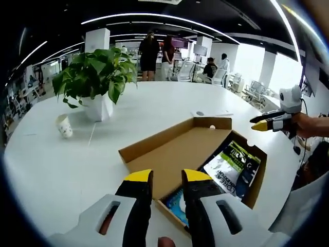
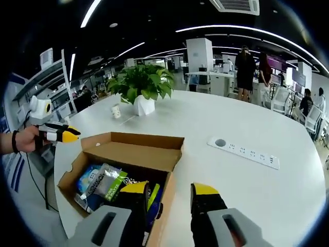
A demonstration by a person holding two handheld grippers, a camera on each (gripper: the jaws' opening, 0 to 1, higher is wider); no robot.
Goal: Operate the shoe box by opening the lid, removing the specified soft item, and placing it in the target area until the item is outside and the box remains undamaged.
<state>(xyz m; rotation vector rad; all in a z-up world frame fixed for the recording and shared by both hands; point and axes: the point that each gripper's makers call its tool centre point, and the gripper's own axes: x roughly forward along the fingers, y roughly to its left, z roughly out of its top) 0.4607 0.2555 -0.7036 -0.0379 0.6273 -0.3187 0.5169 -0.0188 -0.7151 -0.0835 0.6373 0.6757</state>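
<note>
The brown cardboard shoe box point(image 1: 254, 177) stands open on the white table, its lid point(image 1: 177, 152) folded back to the left. Inside lie soft packets: a green, black and white pouch point(image 1: 234, 164) and a blue packet point(image 1: 177, 203). My left gripper point(image 1: 167, 177) hovers open just short of the box's near edge, nothing between its yellow-tipped jaws. My right gripper point(image 2: 169, 189) is open and empty too, close above the box point(image 2: 69, 180) with the pouch point(image 2: 105, 182) to its left. Each view has the other gripper held off beside the box: the right gripper point(image 1: 272, 122), the left gripper point(image 2: 59, 133).
A potted plant point(image 1: 97, 77) in a white pot and a paper cup point(image 1: 64, 126) stand on the round white table point(image 1: 61, 164) beyond the box. A white power strip point(image 2: 244, 149) lies to the right. People point(image 1: 149, 51) and chairs are far behind.
</note>
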